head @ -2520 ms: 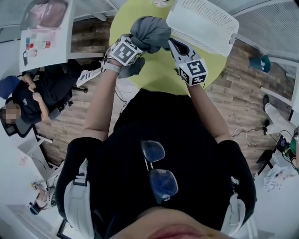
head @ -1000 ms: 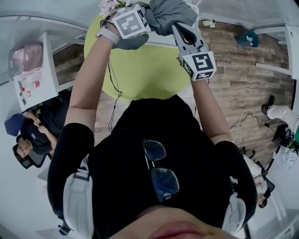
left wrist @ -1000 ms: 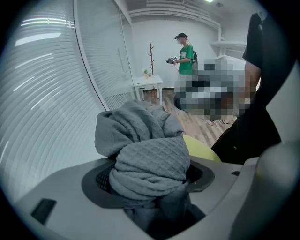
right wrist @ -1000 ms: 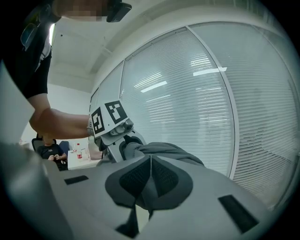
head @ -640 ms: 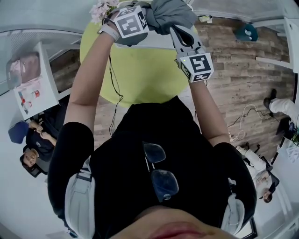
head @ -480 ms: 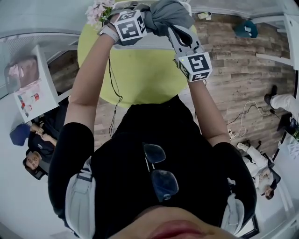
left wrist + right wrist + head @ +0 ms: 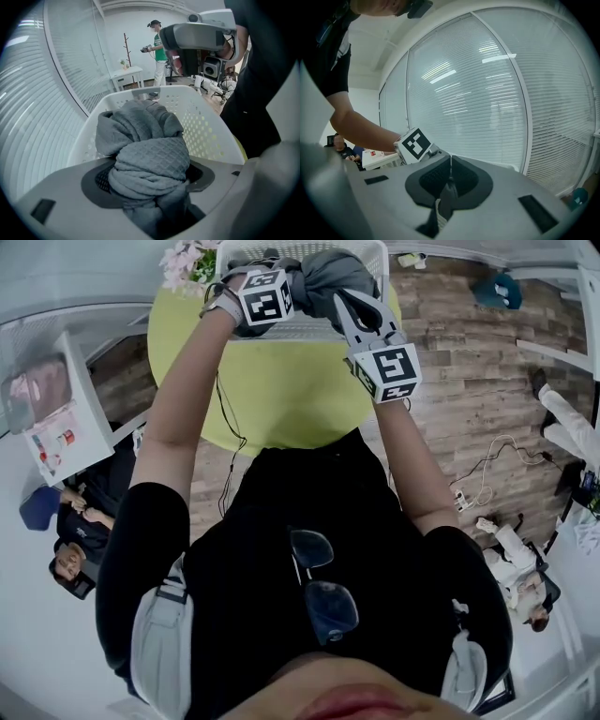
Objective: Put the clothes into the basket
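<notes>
- Far left, on the wood floor (image 7: pixel 469 362) beside a white shelf unit (image 7: pixel 52 413): a seated person (image 7: pixel 66 554), well apart from the work.
- At the far left edge of the round green table (image 7: pixel 272 390): pale pink flowers (image 7: pixel 183 257).
- Left gripper (image 7: pixel 291 292): clenched wide on the grey garment (image 7: pixel 323 277), pads pressing both sides of a thick twisted wad, marker cube facing up.
- Grey garment: bunched into a knotted roll and held over the open mouth of the white basket (image 7: pixel 375 259). No telling whether it touches the basket's bottom.
- Long axis left to right between the two grippers in the head view, with the thick end at the left gripper and the thinner end at the right one.
- In the left gripper view, pointing away from the jaws toward the basket's far wall, with looser folds at the far end.
- White basket: at the far side of the table, walls perforated, just beyond both grippers.
- Right gripper (image 7: pixel 349 306): jaws pressed together, pinching a thin fold at the garment's right end. Cube nearer the body, jaws aimed far and slightly left.
- Beyond the basket in the left gripper view: a standing person in a green top (image 7: pixel 160 44) near a small white side table (image 7: pixel 125 72).
- Behind the right gripper: window blinds (image 7: pixel 511 93).
</notes>
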The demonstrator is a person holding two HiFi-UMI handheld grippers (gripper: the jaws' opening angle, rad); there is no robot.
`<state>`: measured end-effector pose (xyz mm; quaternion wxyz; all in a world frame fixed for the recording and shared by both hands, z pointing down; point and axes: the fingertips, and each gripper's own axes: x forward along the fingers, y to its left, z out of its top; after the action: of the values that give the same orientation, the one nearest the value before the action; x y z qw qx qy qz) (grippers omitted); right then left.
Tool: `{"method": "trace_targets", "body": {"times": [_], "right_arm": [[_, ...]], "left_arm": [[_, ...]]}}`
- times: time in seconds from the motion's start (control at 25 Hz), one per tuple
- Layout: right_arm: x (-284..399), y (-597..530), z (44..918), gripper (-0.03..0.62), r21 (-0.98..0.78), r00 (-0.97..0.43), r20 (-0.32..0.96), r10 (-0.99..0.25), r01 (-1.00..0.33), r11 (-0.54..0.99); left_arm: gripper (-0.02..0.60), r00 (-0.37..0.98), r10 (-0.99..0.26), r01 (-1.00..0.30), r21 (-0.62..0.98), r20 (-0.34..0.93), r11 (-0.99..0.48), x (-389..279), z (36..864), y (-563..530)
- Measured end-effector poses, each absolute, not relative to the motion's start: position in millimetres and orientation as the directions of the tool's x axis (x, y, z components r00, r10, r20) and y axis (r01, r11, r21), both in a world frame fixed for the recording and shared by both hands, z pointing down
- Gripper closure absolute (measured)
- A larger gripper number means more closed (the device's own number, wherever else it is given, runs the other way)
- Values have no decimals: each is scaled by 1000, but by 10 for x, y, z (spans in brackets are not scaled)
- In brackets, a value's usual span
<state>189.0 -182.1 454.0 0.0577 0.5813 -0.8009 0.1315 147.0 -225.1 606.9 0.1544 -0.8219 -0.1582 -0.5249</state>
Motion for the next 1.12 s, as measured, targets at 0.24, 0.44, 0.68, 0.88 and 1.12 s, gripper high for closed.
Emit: {"method": "trace_targets", "body": {"times": [0.24,0.44,0.68,0.88,1.12], "right_arm": [[1899,-1866,4646,568,-158,-317,257,-913,-946,284],[1932,-1861,4735,568,-169,-320,269,-909,-944,282],[1962,-1869,4849,568,-182,-318,285,-904,-944,275],[1984,-1881,4914,568,-185,-319,297,-900,-944,274],[1978,-1891,4974,568,-186,-320,307,-896,-944,273]], "left_arm": [[230,393,144,435,-45,908,-899,1497,6396,-2179],[230,374,159,466,-36,914,-884,1488,6670,-2145],[229,361,176,444,-3,916,-896,1479,6947,-2136],[225,342,198,426,36,919,-904,1483,7101,-2121],[217,318,224,401,83,921,-912,1458,7234,-2097]]}}
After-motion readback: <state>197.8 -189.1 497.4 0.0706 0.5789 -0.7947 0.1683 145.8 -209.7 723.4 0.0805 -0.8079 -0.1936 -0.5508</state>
